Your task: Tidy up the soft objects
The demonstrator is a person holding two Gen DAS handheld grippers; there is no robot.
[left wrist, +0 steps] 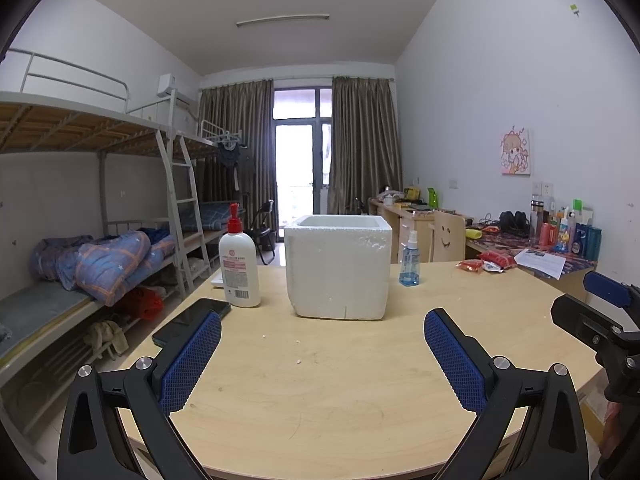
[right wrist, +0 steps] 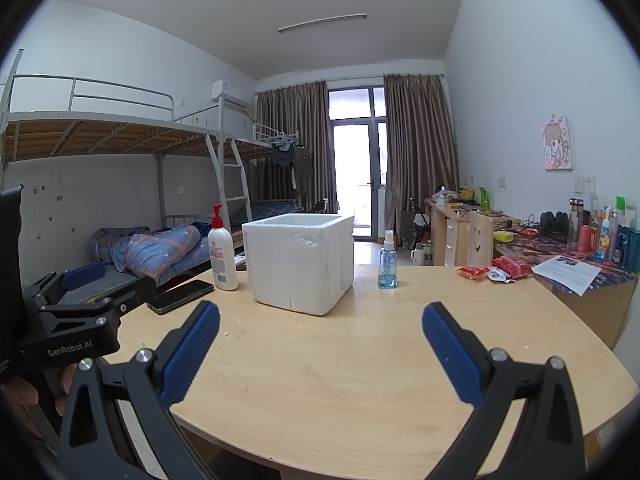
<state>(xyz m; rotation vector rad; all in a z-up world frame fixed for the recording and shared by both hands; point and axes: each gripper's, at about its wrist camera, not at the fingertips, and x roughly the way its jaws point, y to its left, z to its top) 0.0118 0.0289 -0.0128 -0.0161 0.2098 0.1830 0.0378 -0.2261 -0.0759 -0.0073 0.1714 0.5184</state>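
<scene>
Opening state, both wrist views: your left claw (left wrist: 322,354) and right claw (right wrist: 320,350) hover over the near edge of the worktop (left wrist: 320,392), each spread wide with nothing between its blue pads; neither touches any object.

Foam box (left wrist: 338,268): upright at mid-worktop, open at the top, well ahead of both claws; its inside is hidden from these low views, so you cannot tell whether anything already lies in it.

Soft objects: the red packets (right wrist: 496,270) lie in a loose cluster at the far right edge of the worktop, well apart from the box; these are probably the things to be sorted, though they are too small here to be sure that they are soft.

Other items: lotion bottle (left wrist: 239,264) just left of the box; phone (left wrist: 192,322) near it, beside your left claw's finger; spray bottle (left wrist: 409,260) just right of the box.

Progress, as a judgement: nothing appears done; the packets sit uncollected and no claw has a hold; the whole task seems to remain, namely reaching to the right-hand cluster, gripping each packet and bringing it to the box, if the box is indeed the intended container.
</scene>
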